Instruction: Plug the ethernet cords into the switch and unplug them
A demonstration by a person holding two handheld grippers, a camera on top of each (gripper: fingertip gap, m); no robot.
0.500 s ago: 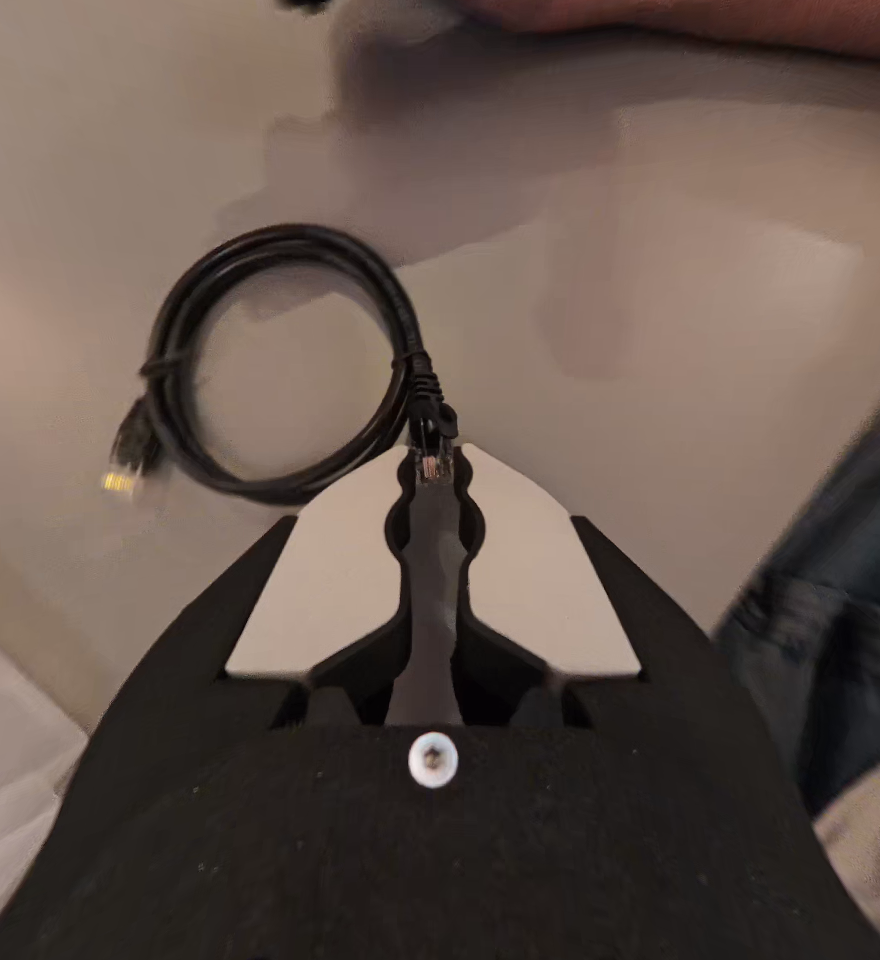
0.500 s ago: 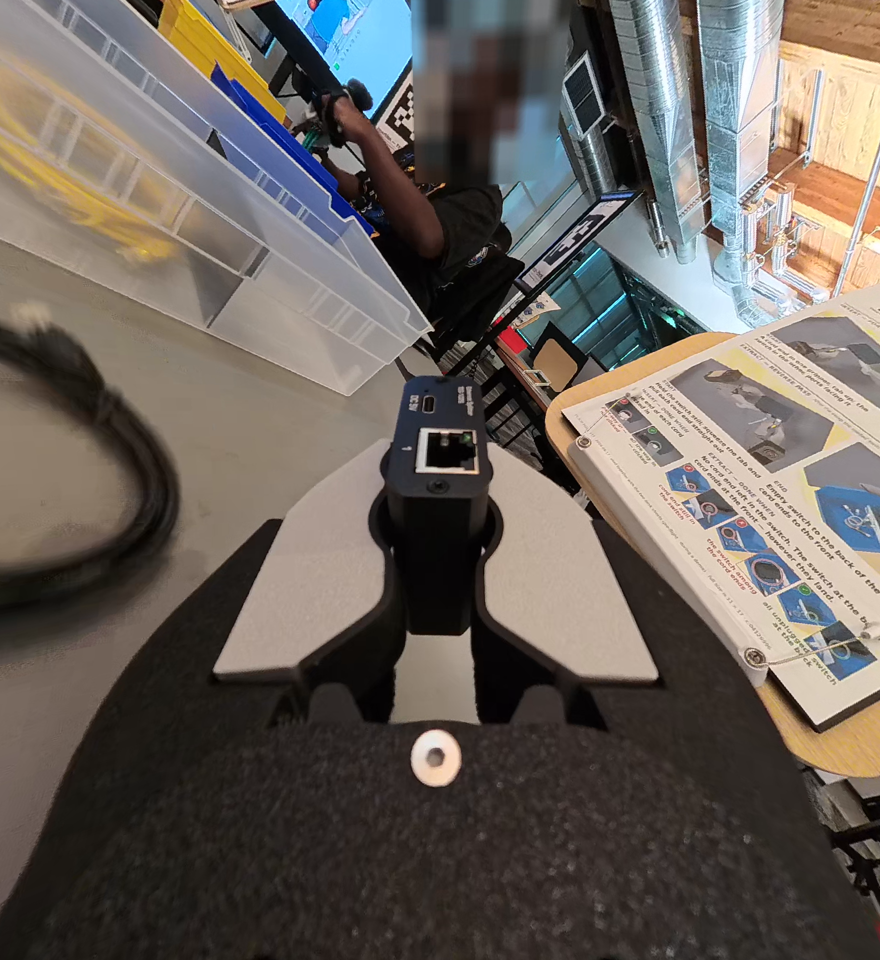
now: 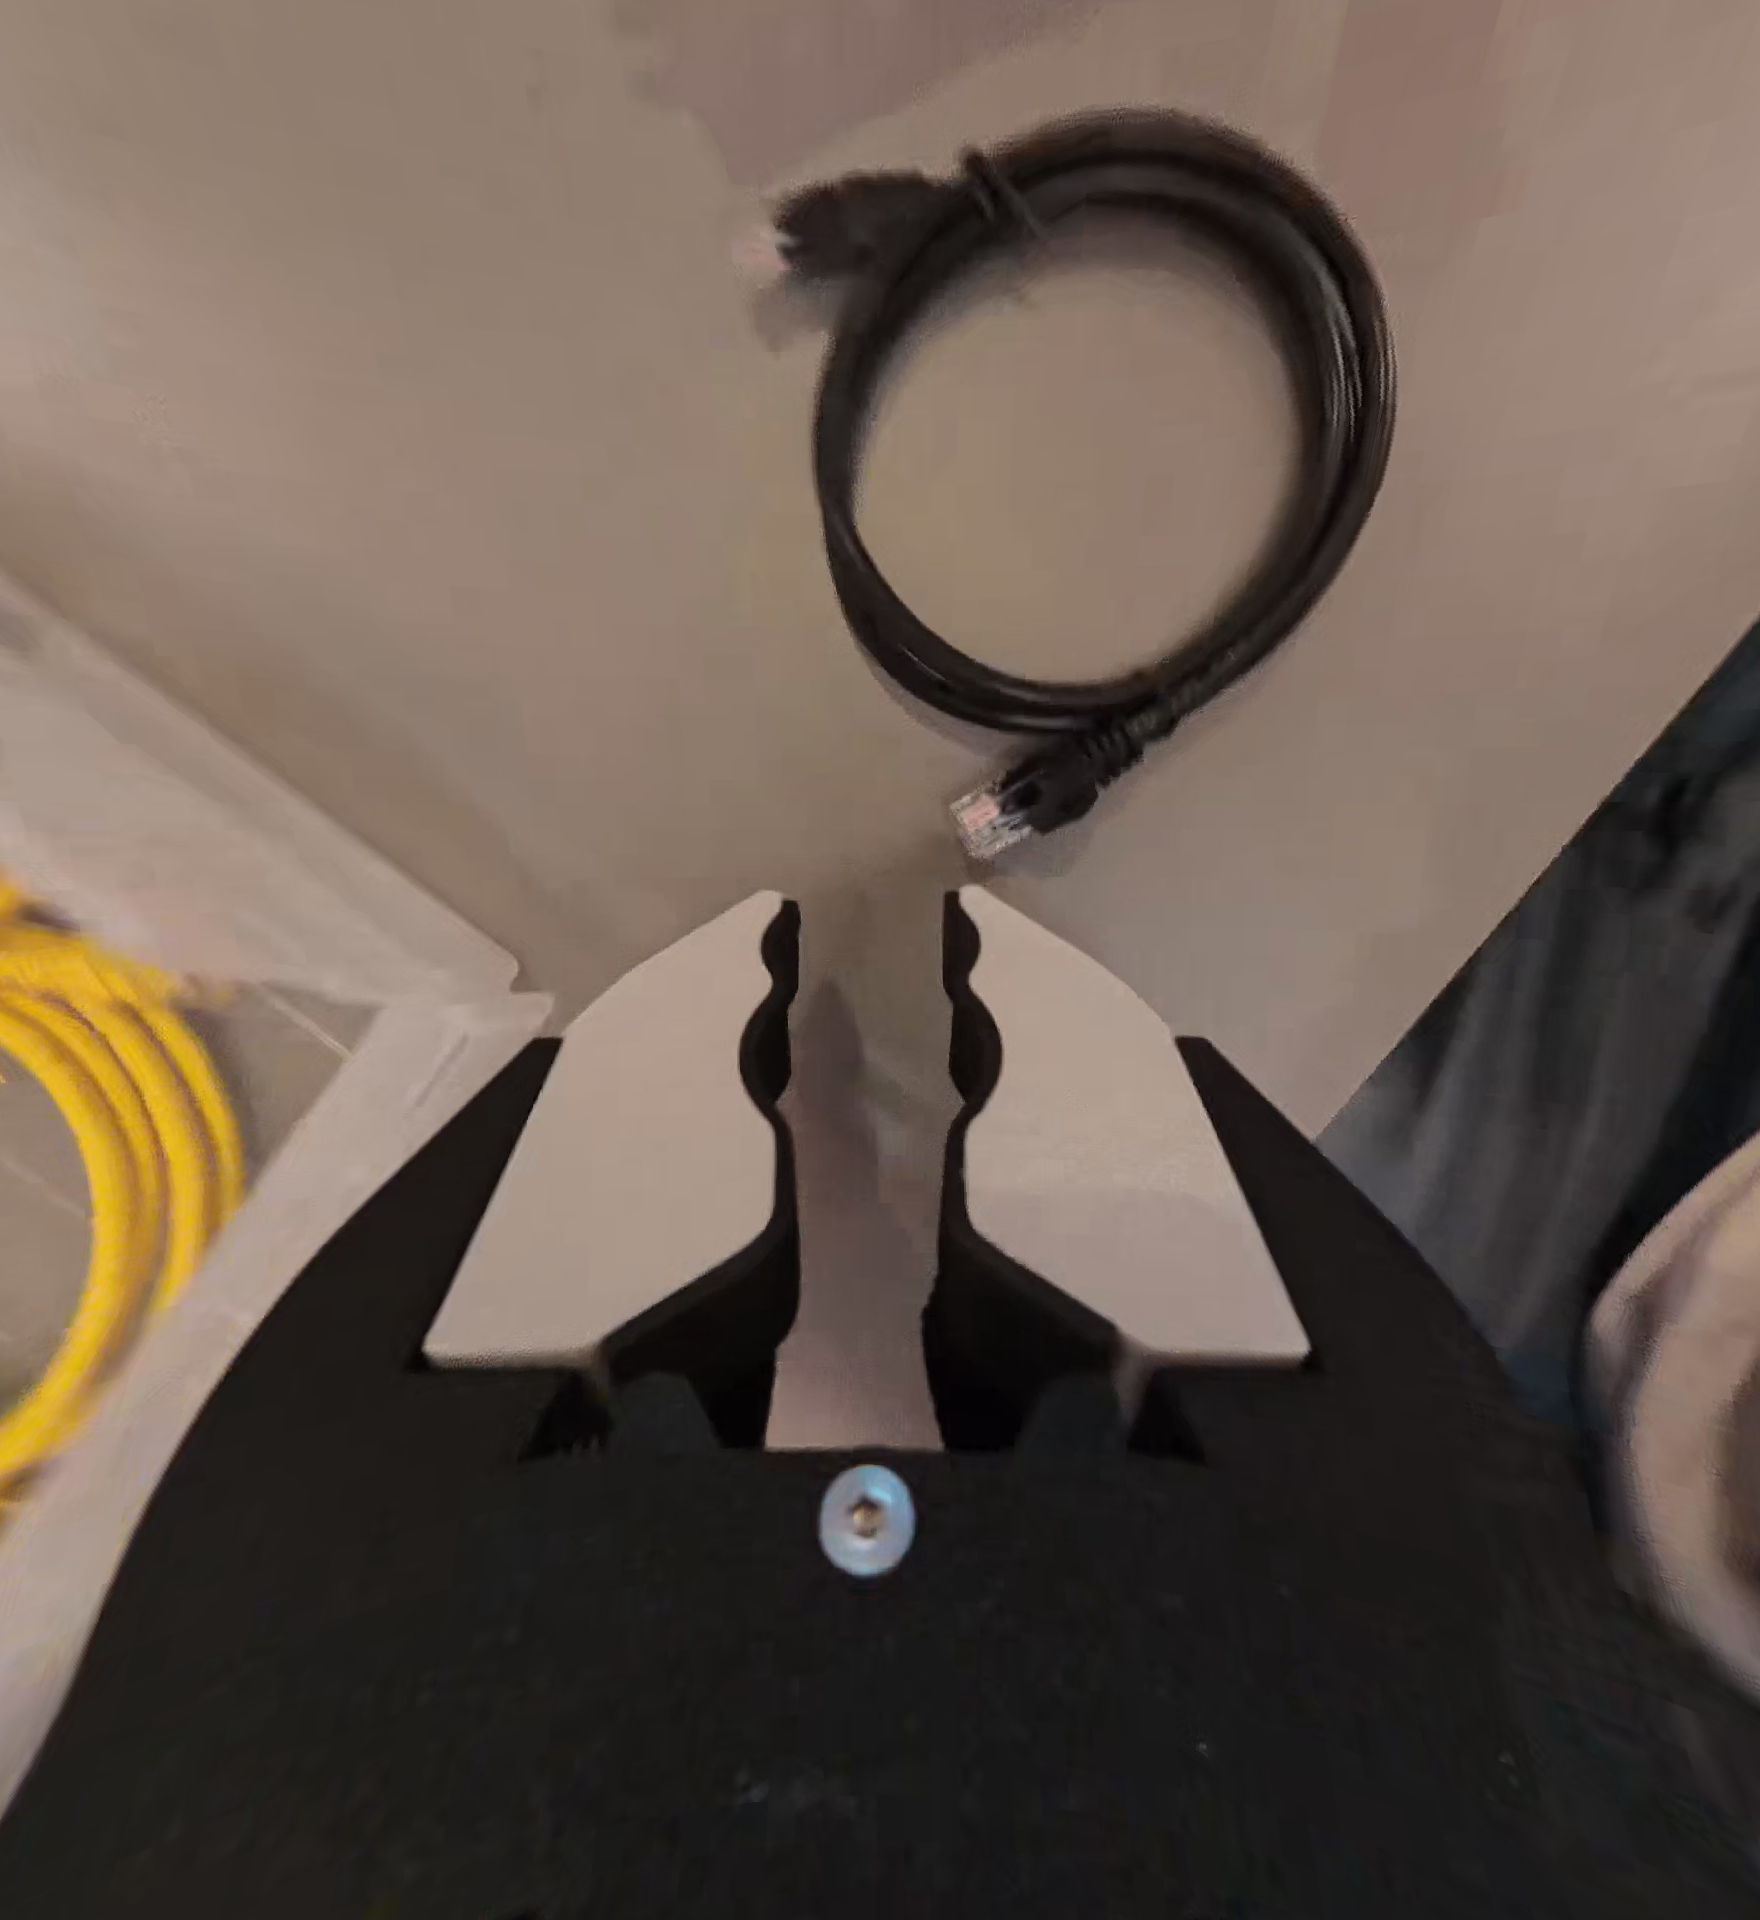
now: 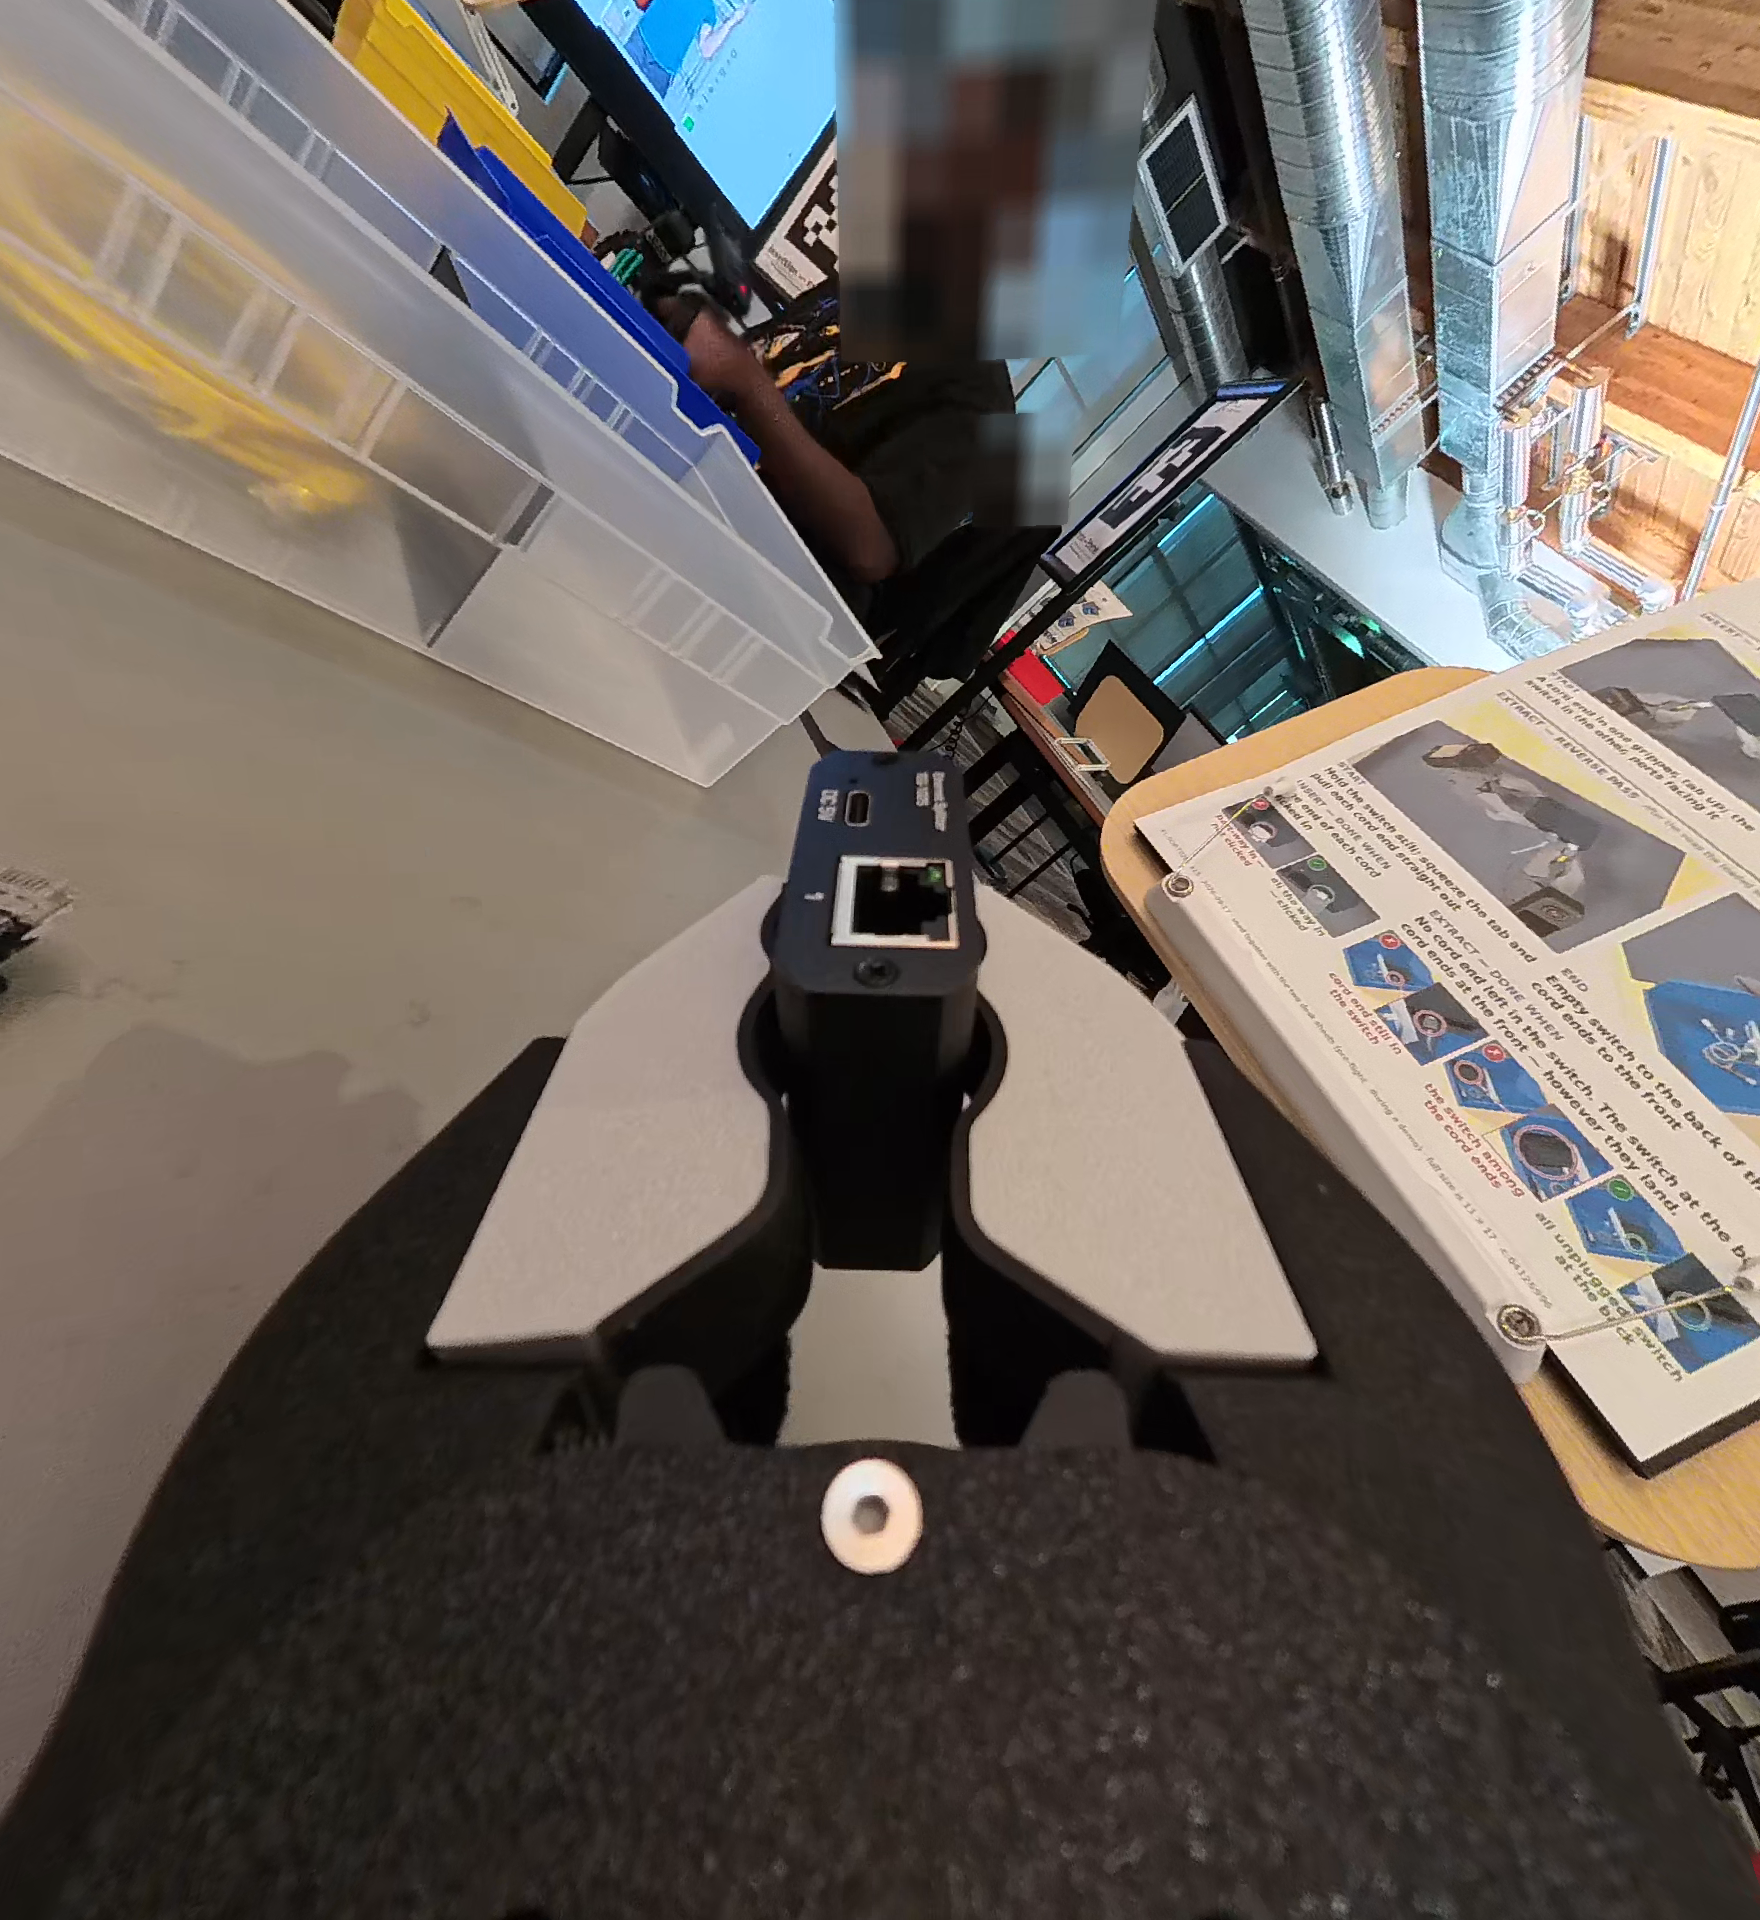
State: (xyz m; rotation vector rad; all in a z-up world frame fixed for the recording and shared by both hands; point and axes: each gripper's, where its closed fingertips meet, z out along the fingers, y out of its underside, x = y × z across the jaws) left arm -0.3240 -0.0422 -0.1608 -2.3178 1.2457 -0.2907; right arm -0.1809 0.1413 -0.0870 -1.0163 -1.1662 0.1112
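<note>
Matt black switch (image 4: 871, 1039), glossy black cord (image 3: 1115, 436), translucent plastic bins (image 4: 336, 436), smooth tabletop (image 3: 388, 468)

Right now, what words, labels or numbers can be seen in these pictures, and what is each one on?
I will not quote writing, only say where it stands.
Black switch: small white print on its end face.
Instruction sheet: printed lines beside photos.
Screen: too small to read.
Black-and-white code marker: a pattern, small print beneath.
Left wrist view: none.
</note>
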